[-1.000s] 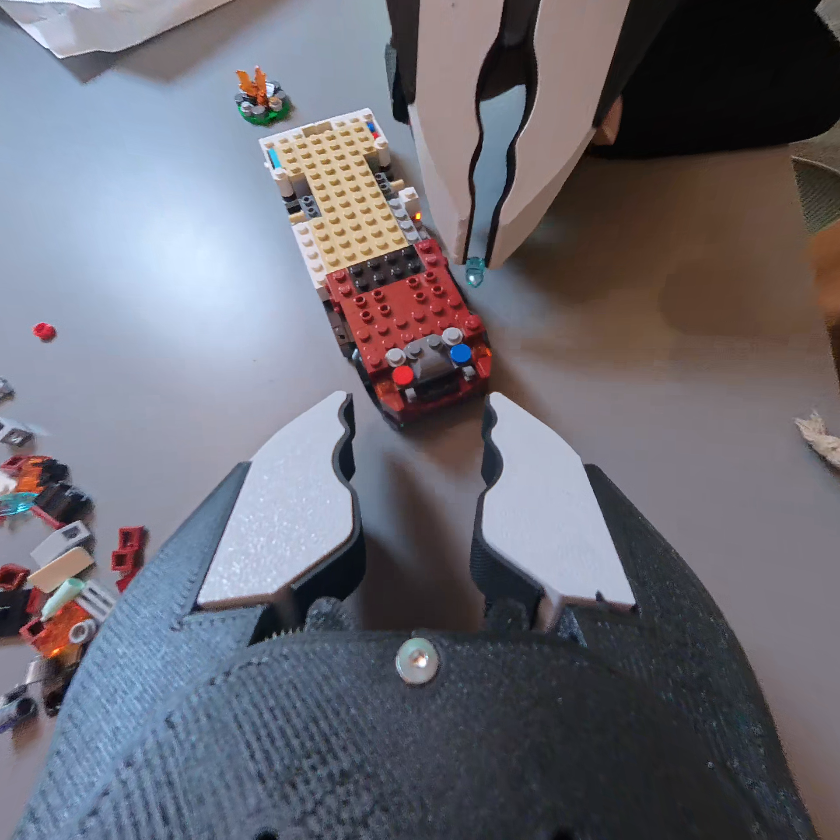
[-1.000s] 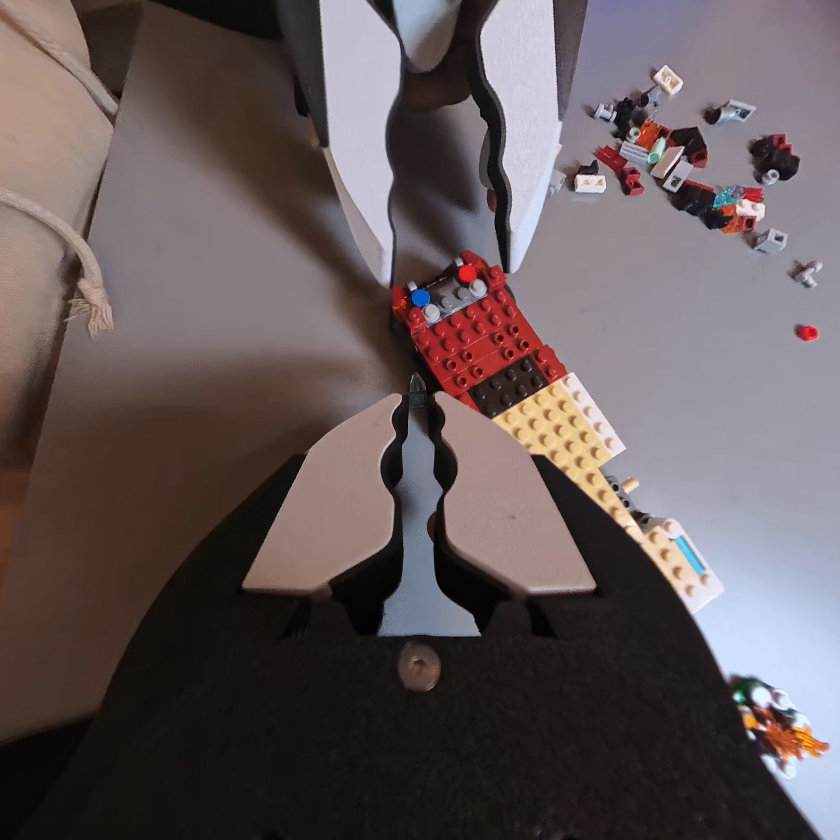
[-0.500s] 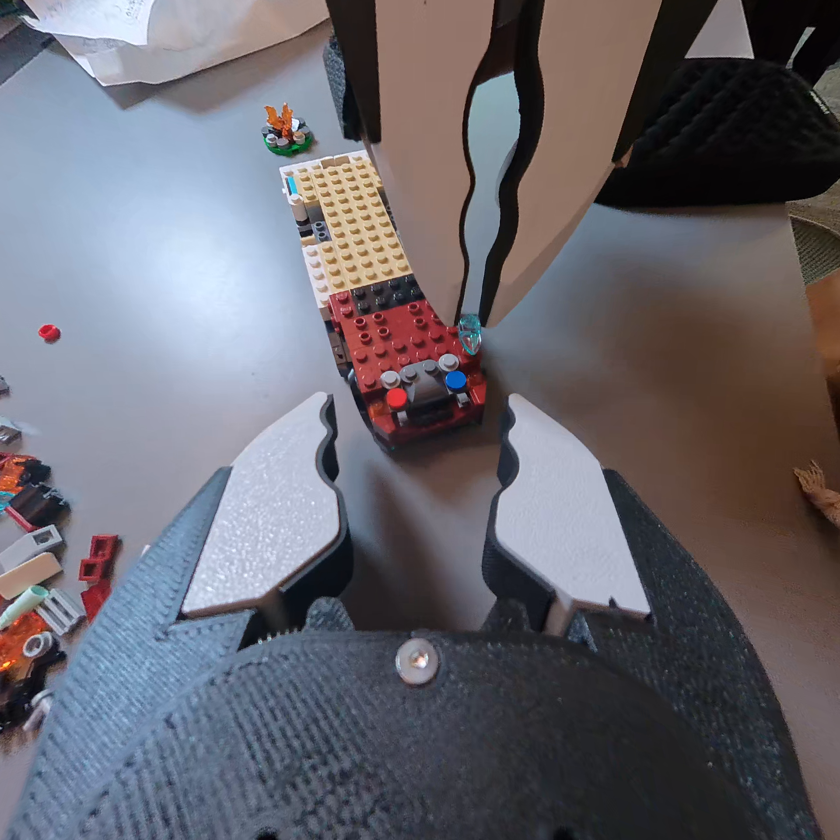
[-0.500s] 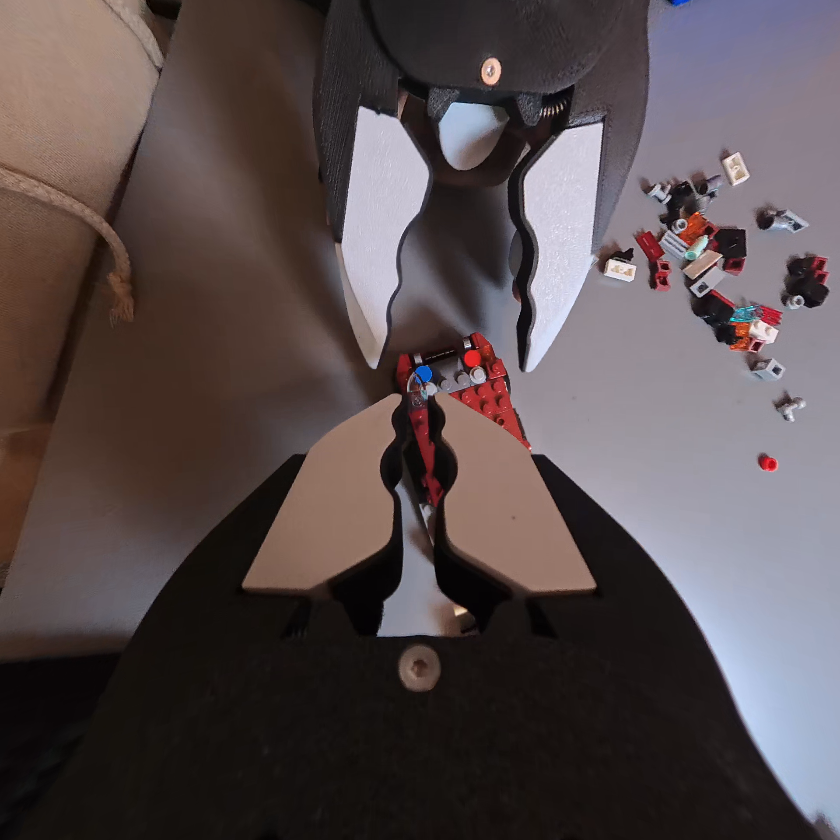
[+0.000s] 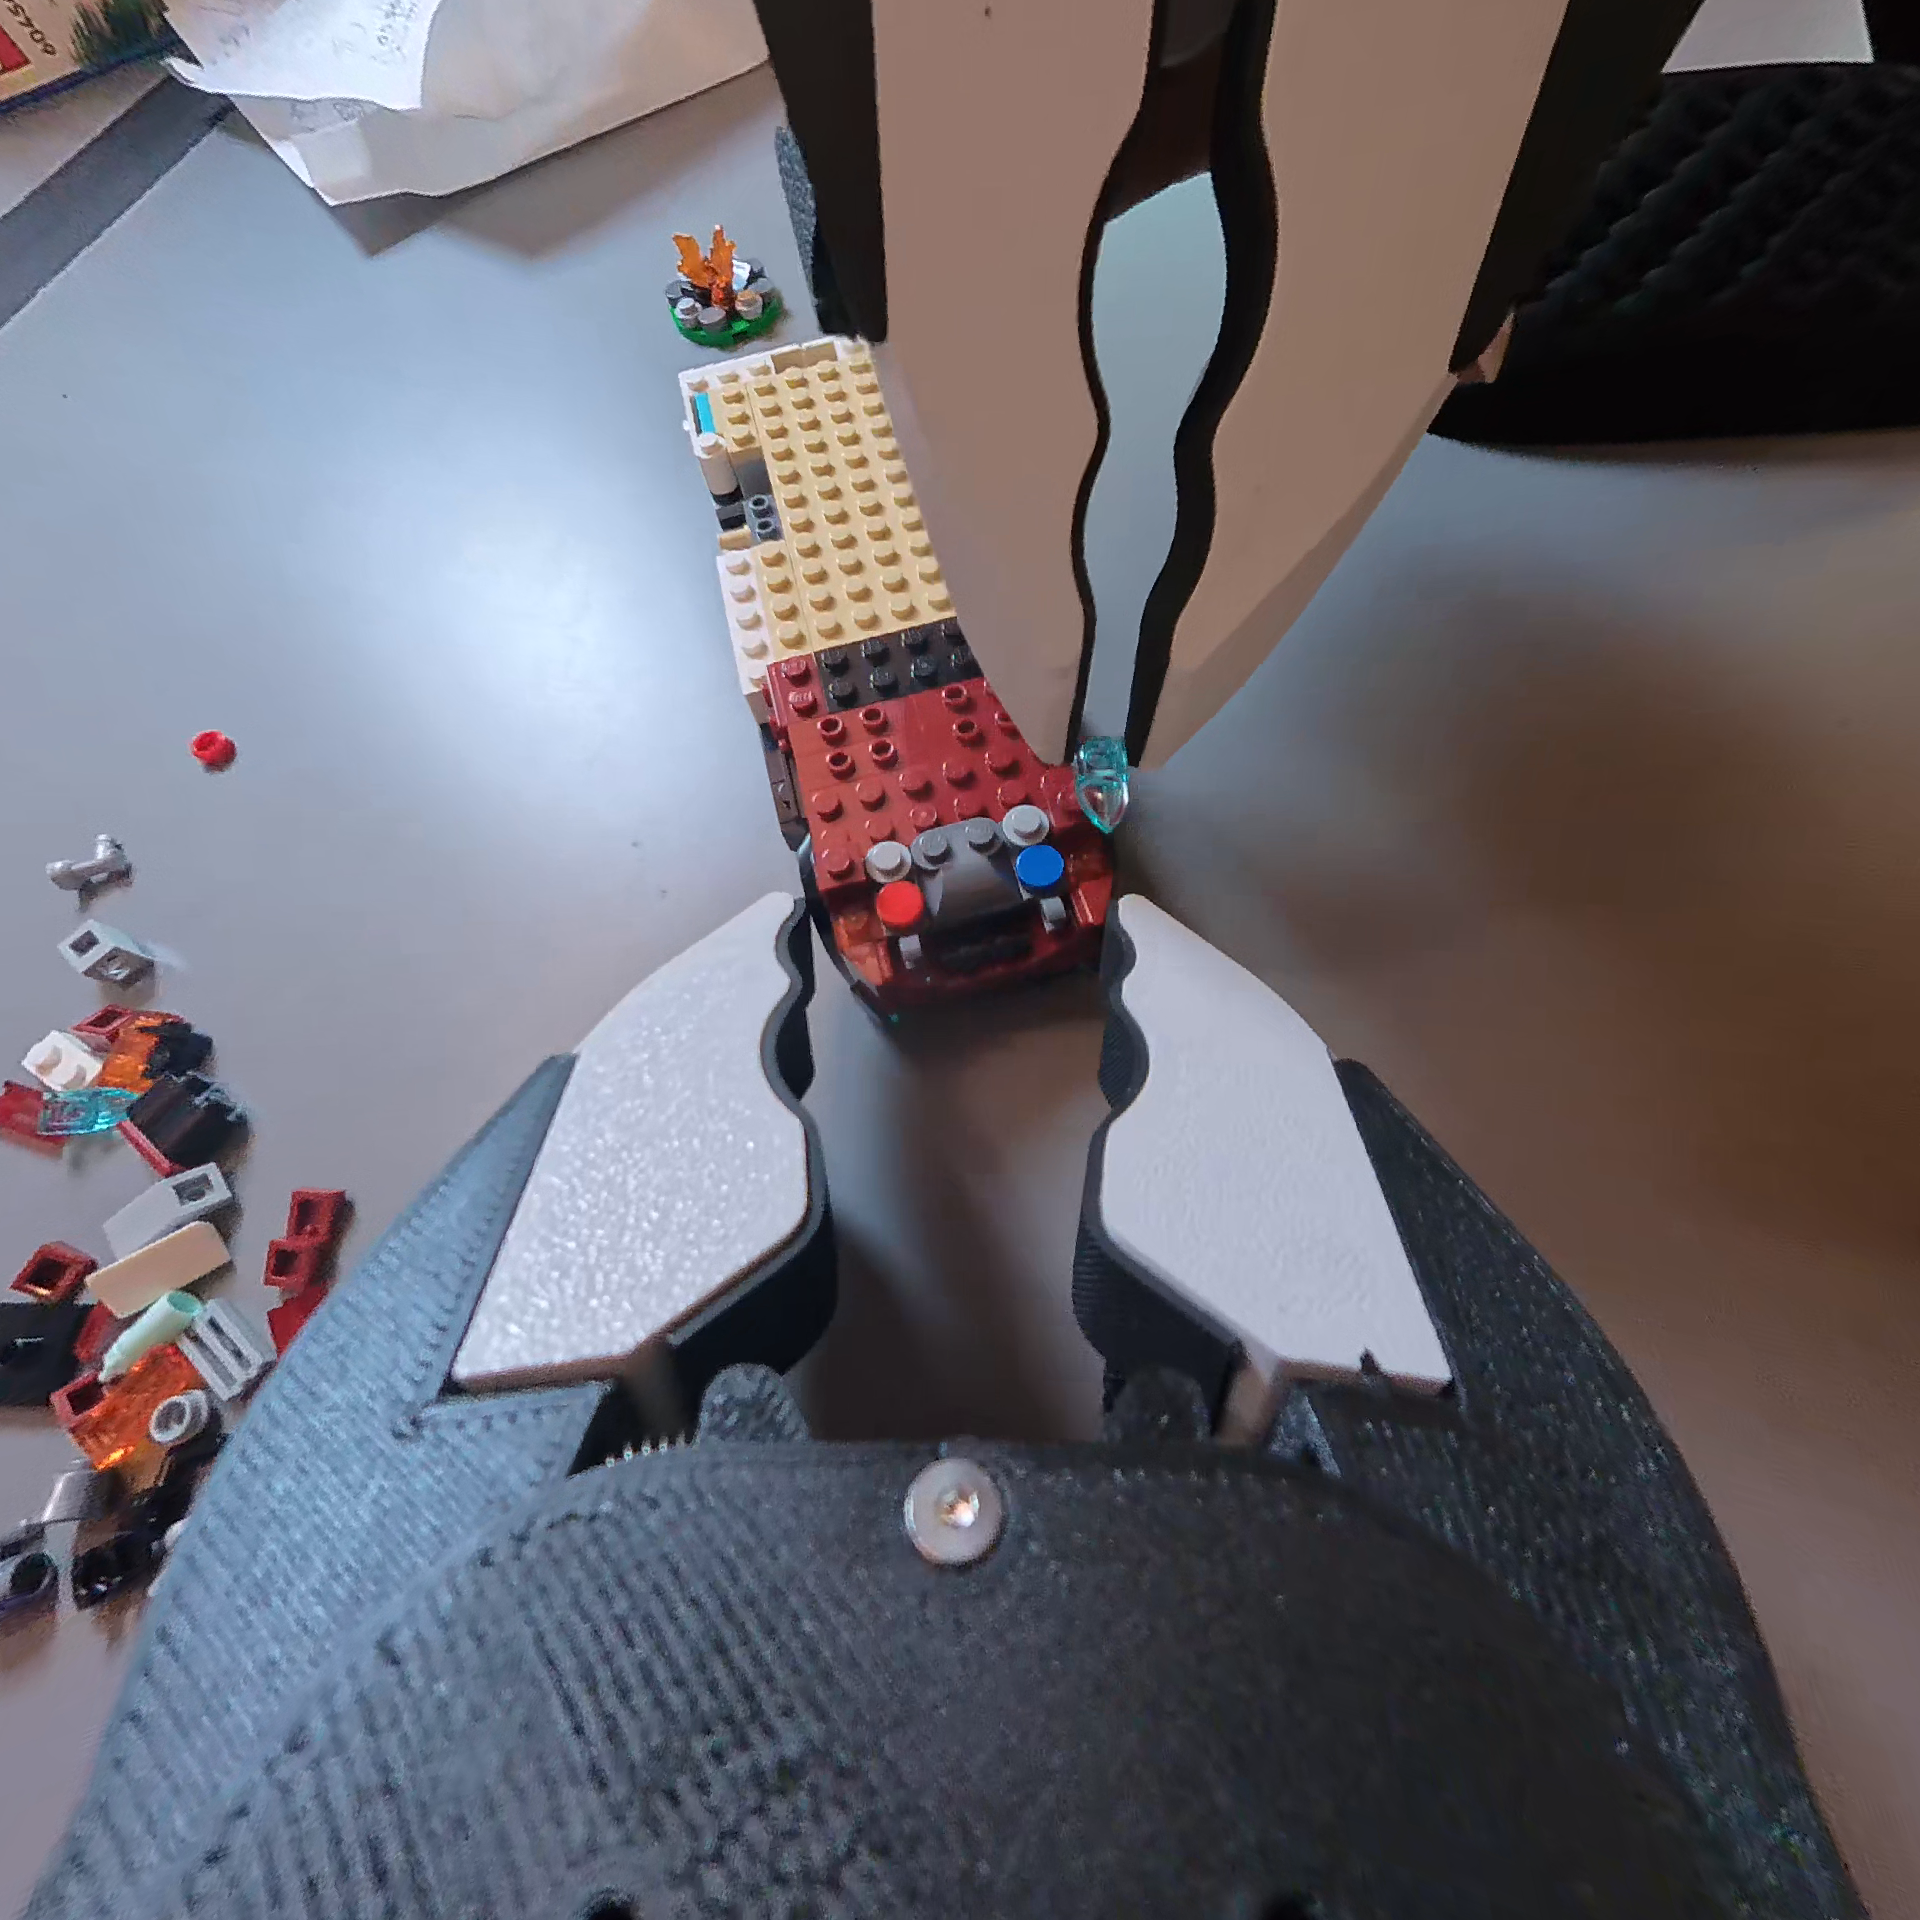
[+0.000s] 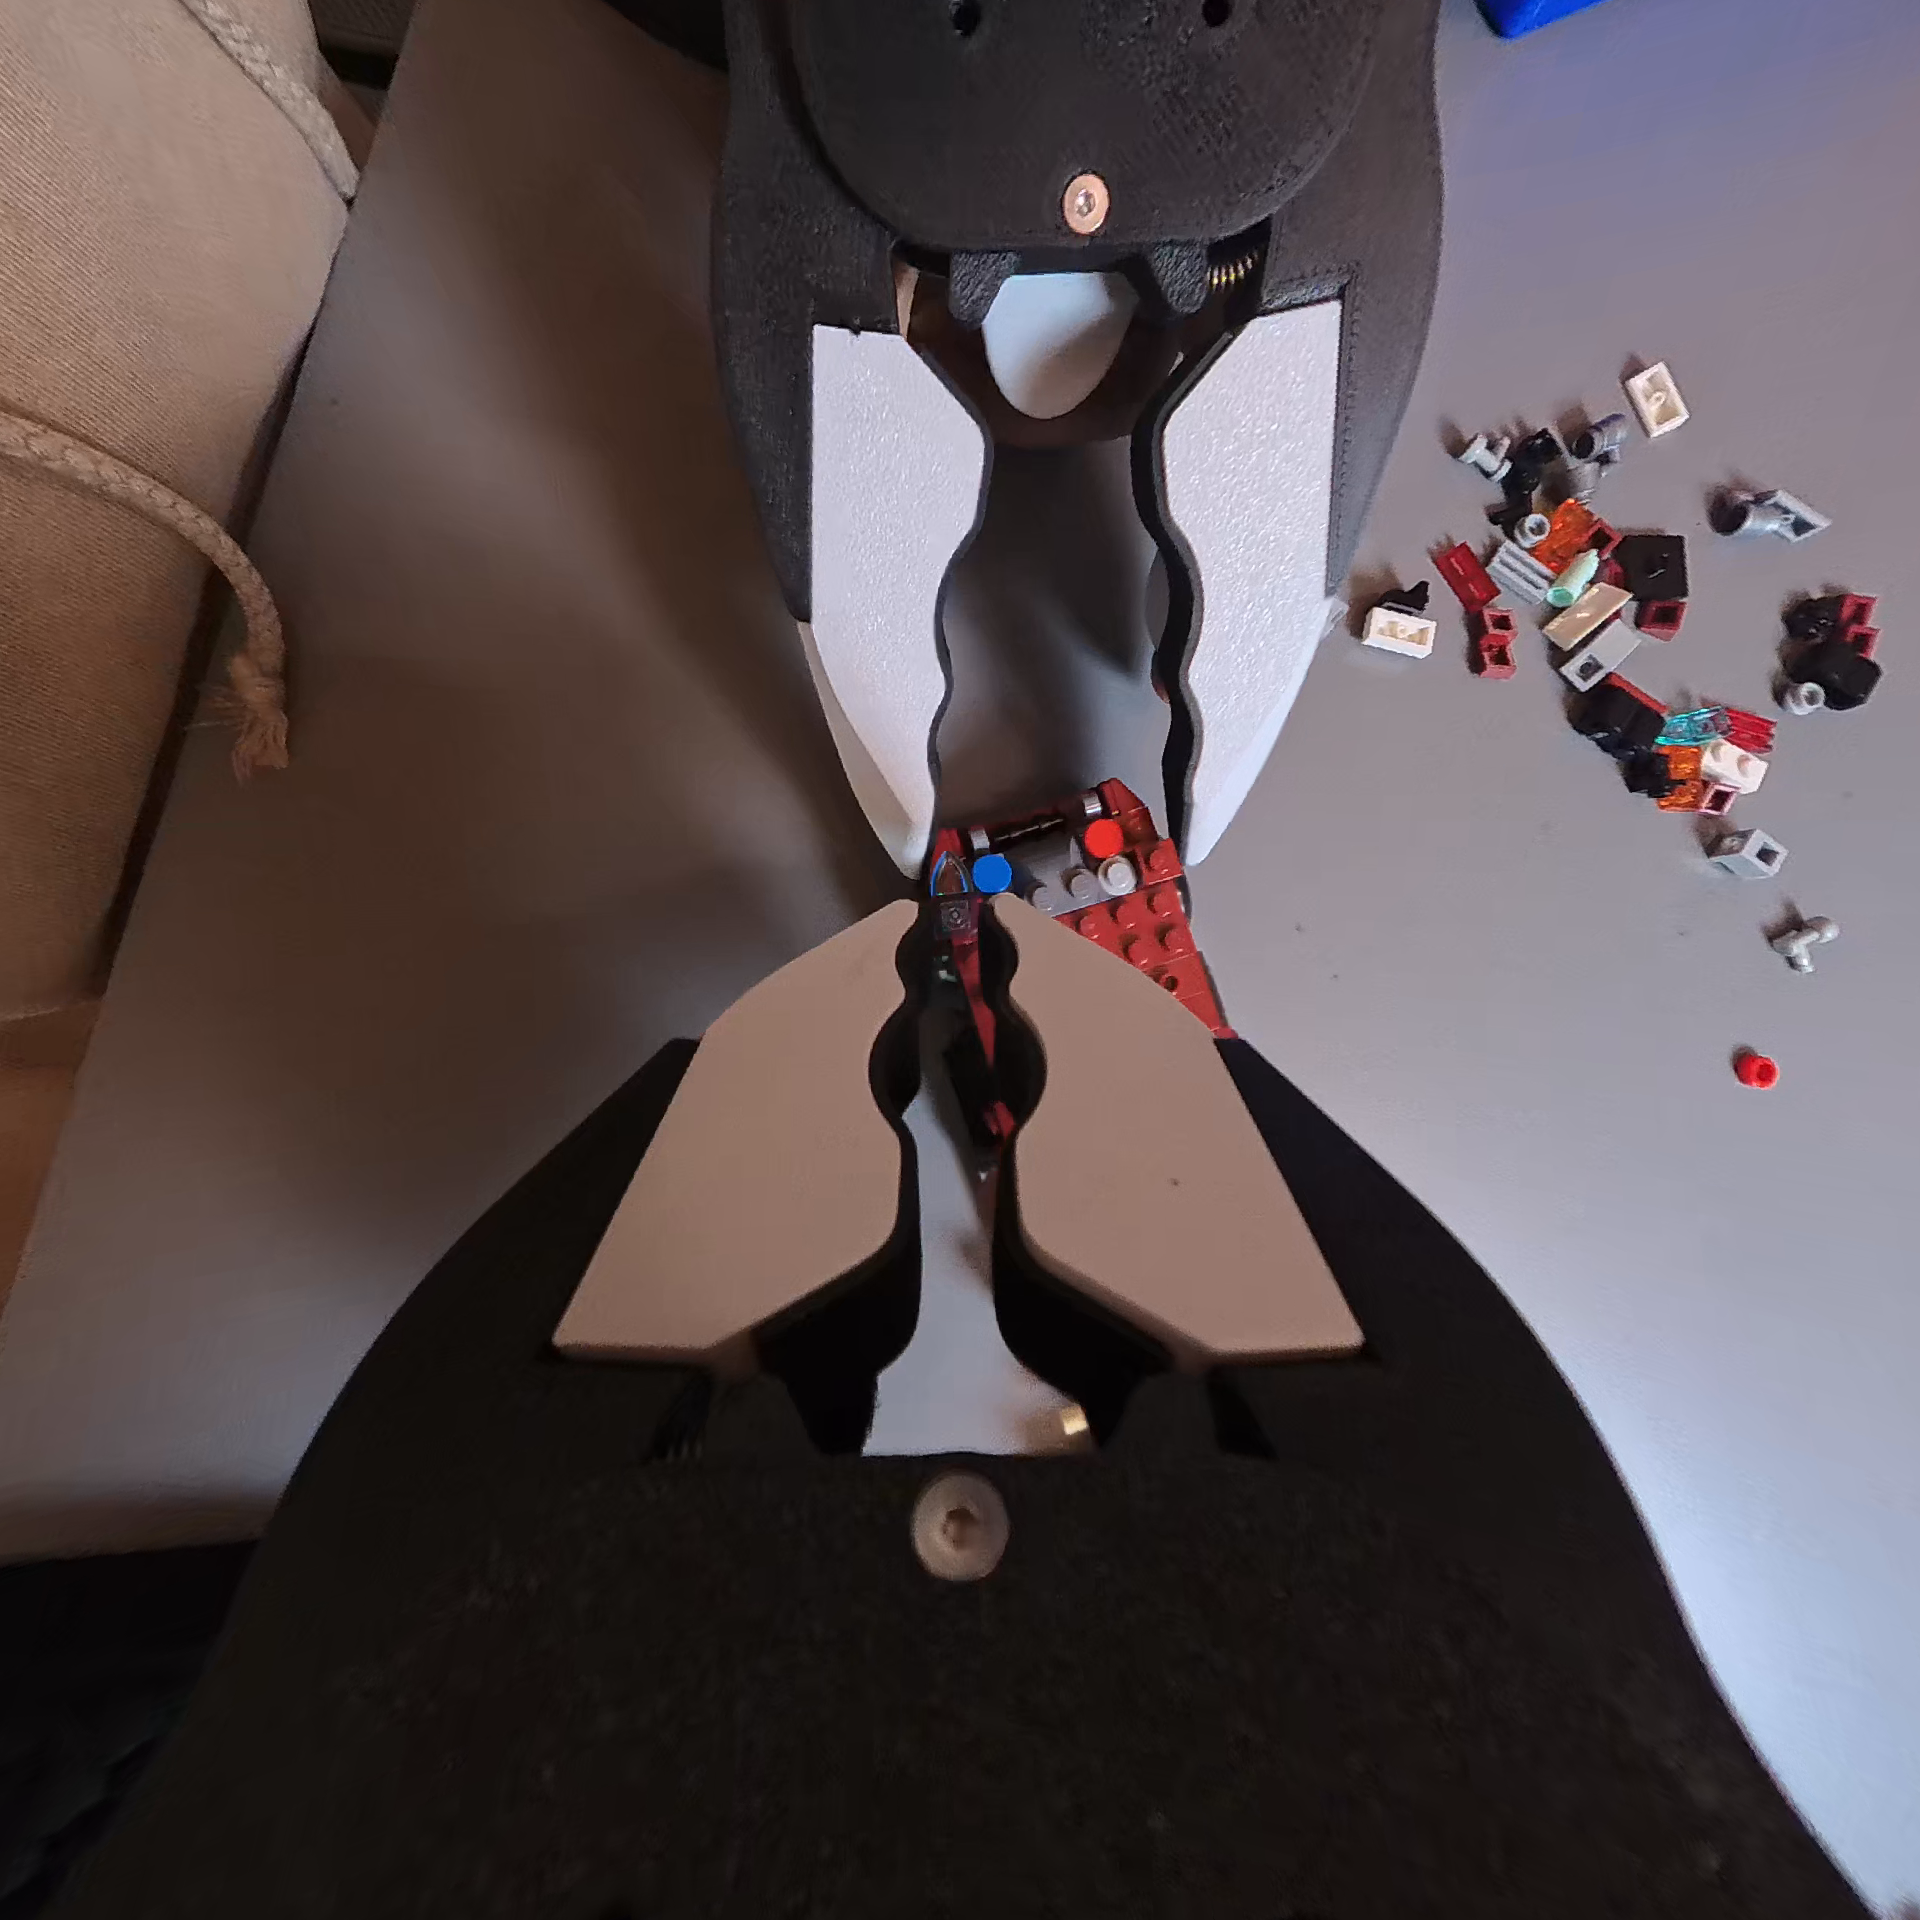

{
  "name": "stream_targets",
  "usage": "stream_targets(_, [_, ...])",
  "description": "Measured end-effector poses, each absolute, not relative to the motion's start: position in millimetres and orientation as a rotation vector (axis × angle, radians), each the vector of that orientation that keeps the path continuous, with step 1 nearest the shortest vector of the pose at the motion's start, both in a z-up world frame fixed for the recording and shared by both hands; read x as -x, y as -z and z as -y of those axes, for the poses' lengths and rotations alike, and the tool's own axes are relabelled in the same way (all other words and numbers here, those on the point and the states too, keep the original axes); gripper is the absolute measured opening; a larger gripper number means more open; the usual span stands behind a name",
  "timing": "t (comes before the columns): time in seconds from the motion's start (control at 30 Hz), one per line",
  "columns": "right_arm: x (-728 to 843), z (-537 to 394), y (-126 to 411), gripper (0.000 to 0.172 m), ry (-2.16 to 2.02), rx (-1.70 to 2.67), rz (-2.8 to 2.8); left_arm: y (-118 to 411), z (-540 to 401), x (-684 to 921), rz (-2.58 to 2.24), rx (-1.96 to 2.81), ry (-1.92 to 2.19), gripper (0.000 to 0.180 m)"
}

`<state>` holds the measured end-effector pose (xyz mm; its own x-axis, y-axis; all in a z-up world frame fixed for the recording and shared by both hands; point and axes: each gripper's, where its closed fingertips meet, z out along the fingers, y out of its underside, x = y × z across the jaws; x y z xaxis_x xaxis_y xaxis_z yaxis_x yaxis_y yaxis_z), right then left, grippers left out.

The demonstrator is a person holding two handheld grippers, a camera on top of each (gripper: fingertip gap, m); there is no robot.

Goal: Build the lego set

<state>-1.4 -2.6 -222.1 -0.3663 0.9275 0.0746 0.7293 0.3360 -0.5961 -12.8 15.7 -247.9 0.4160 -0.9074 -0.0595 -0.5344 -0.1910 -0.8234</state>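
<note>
- A grey table (image 5: 364, 582) is carrying everything; crumpled white paper (image 5: 436, 94) is lying toward its far edge in the left wrist view, and beige fabric with a frayed cord (image 6: 249, 644) is hanging past its side edge in the right wrist view.
- No containers are showing. A heap of loose bricks (image 5: 135, 1278) is lying toward one side edge, with a lone red stud (image 5: 212, 746) apart from it and a small campfire build (image 5: 719, 291) beyond.
- A long brick vehicle (image 5: 862, 582), tan at the rear and dark red at the front, is sitting mid-table.
- The left gripper (image 5: 956, 935) is reaching in level, its jaws spread around the vehicle's front; whether the pads are pressing I cannot tell.
- The right gripper (image 6: 961, 914) is pointing down from the opposite side, clenched on a clear teal piece (image 5: 1101, 779) at the vehicle's front corner.
</note>
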Motion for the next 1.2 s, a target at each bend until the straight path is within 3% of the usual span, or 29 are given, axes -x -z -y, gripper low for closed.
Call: stream_targets(1.2, [16.7, -10.3, 224.1, 0.008, -0.652, 1.463, 2.197, 250.6, -26.7, 29.3, -1.184, 1.900, 0.509, 0.052])
